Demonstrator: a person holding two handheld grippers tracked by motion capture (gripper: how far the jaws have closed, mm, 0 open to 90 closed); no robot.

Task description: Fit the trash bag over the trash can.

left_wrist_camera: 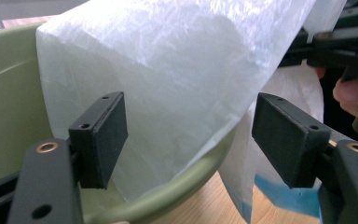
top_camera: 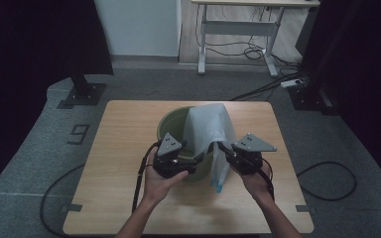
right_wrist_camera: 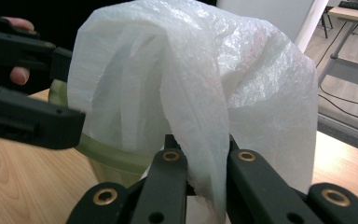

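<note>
Reaching in from the bottom of the high view, the person's two hands hold the grippers side by side at the centre of the wooden counter (top_camera: 124, 198). No brand or label can be read on the objects themselves; the only writing is a dark mark shaped like a "9" (top_camera: 79, 133) on the grey floor (top_camera: 30, 163) at centre left of the frame.

The left gripper (top_camera: 194, 157) has its jaws spread wide. In the left gripper view they stand on either side of the lower edge of a white plastic bag (left_wrist_camera: 177, 79) and of the green bucket (left_wrist_camera: 9, 107) rim, touching neither as far as can be seen.

The right gripper (right_wrist_camera: 200, 168) has its jaws clamped narrowly on a gathered fold of the bag, which bunches out between them at the bottom centre of the right gripper view.

The bag rises as a tall sheet, its long axis roughly upright. Its upper part drapes over and into the bucket, while its lower edge hangs outside the rim toward the counter. A blue strip (top_camera: 220, 187) shows at that hanging bottom edge.

The bucket stands upright at the middle of the counter, mouth upward, just beyond both grippers.

Farther up the frame stand dark stand bases, cables on the floor and a white desk frame (top_camera: 238, 29).
</note>
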